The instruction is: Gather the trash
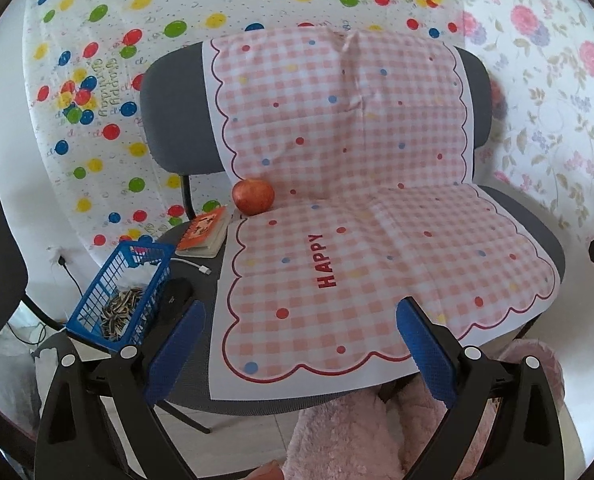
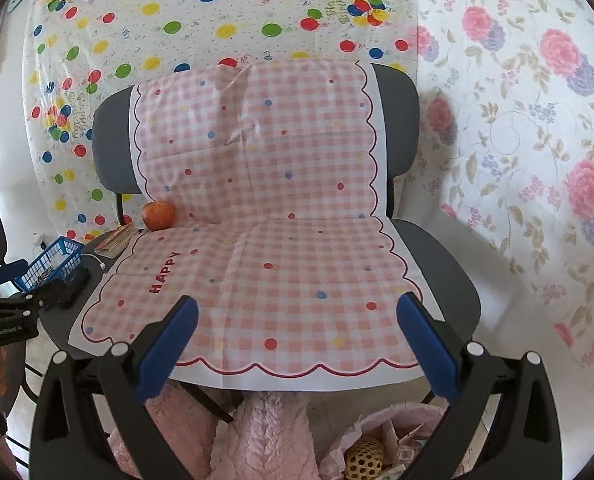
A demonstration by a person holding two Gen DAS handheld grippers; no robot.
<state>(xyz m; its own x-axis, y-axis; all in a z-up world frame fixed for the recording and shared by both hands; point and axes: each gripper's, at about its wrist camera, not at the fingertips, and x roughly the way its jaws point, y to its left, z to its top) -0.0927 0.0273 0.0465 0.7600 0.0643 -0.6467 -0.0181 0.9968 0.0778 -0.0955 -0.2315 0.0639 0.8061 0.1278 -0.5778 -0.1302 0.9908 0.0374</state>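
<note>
Sunflower-seed shells [image 1: 123, 308], striped black and white, lie heaped in a blue mesh basket [image 1: 115, 284] at the left edge of a grey chair [image 1: 533, 228]. Just beside it are a notebook [image 1: 205, 232] and a red apple [image 1: 253, 196]. A pink checked cloth [image 1: 349, 216] printed "HAPPY" drapes seat and backrest; balloon and floral sheets hang behind. Left tongs [image 1: 299, 354] and right tongs [image 2: 297, 354] both stand spread wide, pinching nothing.

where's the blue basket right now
The blue basket sits at the left edge of the chair seat in the left wrist view, in front of the orange notebook and apple.
</note>
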